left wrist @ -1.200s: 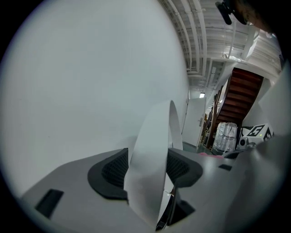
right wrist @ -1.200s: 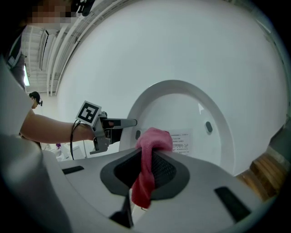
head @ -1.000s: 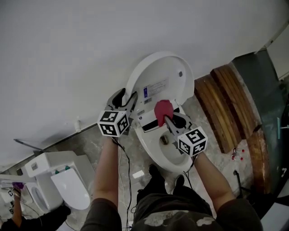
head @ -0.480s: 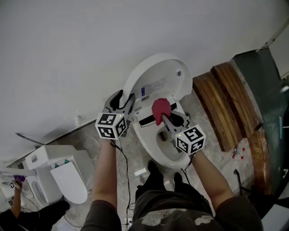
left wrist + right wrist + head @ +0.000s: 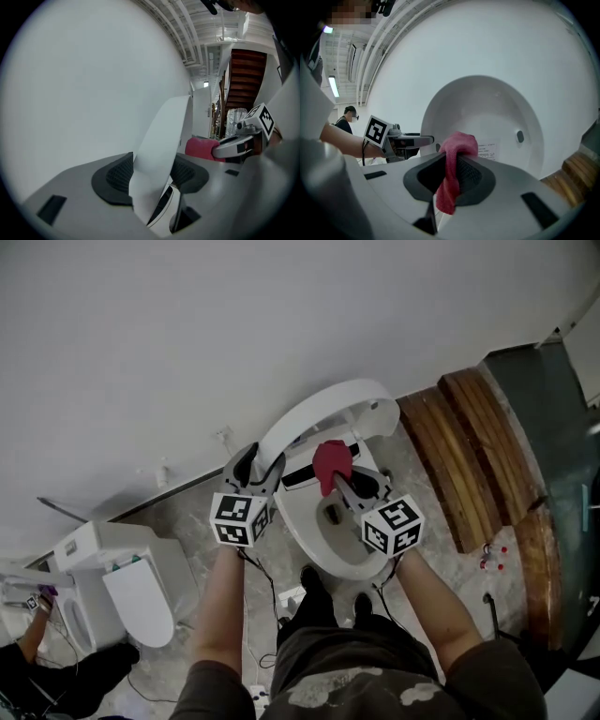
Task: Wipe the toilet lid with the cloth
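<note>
The white toilet lid (image 5: 323,401) stands half lowered over the bowl (image 5: 352,559). My left gripper (image 5: 261,460) is shut on the lid's left edge; in the left gripper view the lid (image 5: 159,150) runs between the two pads. My right gripper (image 5: 339,484) is shut on a red cloth (image 5: 332,463), held just under the lid above the bowl. In the right gripper view the cloth (image 5: 452,173) hangs bunched between the pads, with the lid's underside (image 5: 492,117) behind it and the left gripper (image 5: 412,139) at its left rim.
A second white toilet (image 5: 141,601) stands on the floor at lower left, with a person (image 5: 23,657) beside it. Wooden steps (image 5: 469,456) rise at the right. A white wall is behind the toilet. My feet (image 5: 314,582) are at the bowl's front.
The lid has tipped forward from nearly upright to half lowered, with the left gripper on its edge. The right gripper and cloth stayed under the lid, shifting slightly up.
</note>
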A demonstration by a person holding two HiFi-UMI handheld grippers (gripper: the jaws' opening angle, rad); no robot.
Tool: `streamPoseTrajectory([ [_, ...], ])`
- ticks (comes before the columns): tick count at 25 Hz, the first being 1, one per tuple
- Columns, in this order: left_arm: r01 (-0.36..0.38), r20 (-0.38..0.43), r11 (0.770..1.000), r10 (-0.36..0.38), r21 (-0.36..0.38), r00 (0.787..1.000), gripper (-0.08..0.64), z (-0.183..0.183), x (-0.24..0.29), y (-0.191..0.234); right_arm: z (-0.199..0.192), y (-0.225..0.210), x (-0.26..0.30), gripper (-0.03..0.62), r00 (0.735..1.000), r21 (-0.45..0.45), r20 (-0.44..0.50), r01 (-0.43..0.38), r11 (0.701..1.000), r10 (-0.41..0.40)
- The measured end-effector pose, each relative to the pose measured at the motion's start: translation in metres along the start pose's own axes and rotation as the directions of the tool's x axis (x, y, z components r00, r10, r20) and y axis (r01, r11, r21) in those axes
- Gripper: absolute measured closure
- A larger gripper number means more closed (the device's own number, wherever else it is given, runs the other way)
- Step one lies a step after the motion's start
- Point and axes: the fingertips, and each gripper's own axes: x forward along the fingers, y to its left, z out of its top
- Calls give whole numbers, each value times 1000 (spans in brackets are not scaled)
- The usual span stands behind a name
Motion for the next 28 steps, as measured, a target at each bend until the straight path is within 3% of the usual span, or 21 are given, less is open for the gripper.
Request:
streamPoseTrajectory([
  [8, -22, -52, 996, 27, 85, 998, 324, -21, -24, -39, -12, 5, -41, 549, 1000, -7, 6, -12, 1000, 12],
  [16, -60, -52, 989, 67, 137, 996, 305, -48, -47, -75, -36, 16, -80, 549, 1000, -18, -7, -18, 1000, 18],
  [19, -85, -55, 990, 91, 110, 994, 302, -59, -59, -86, -47, 23, -96, 549, 1000, -25, -15, -25, 999, 25],
  [28, -143, 21, 984, 146, -107, 989, 302, -61, -104, -130, -73, 42, -136, 549, 996, -35, -45, -73, 997, 71],
])
